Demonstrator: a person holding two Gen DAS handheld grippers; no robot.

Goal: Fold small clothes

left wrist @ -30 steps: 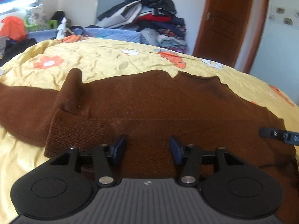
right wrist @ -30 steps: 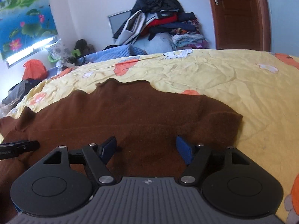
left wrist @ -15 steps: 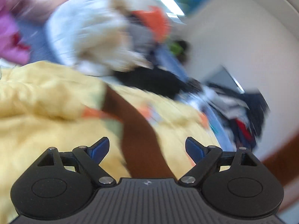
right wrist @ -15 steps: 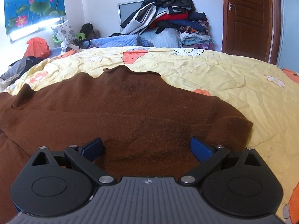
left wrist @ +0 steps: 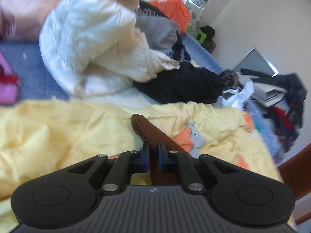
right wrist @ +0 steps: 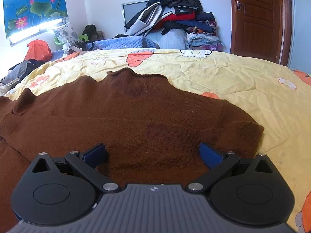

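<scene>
**Brown sweater pinched at one end, spread flat at the other**

The left gripper [left wrist: 153, 148] was clamped on a narrow fold of the brown sweater [right wrist: 136, 120], its blue fingertips [left wrist: 145, 151] pressed nearly together with the knit between them. A ribbed end of the fabric stuck out beyond the tips, above the yellow floral bedspread [left wrist: 58, 128]. The right gripper [right wrist: 152, 152] hovered with its fingers wide apart and holding nothing, low over the sweater, which lay mostly flat ahead of and beneath them. The collar pointed away from the fingers, a cuffed edge reached past the right finger, and more fabric ran off to the left. Beyond the left fingers lay a white quilted bundle [left wrist: 93, 44], dark garments and an orange bag [left wrist: 173, 9]. Ahead of the right fingers, past the bedspread, stood a heap of clothes [right wrist: 175, 19] against the wall, a wooden door [right wrist: 258, 19] to its right and a lotus picture [right wrist: 35, 3] to its left.
</scene>
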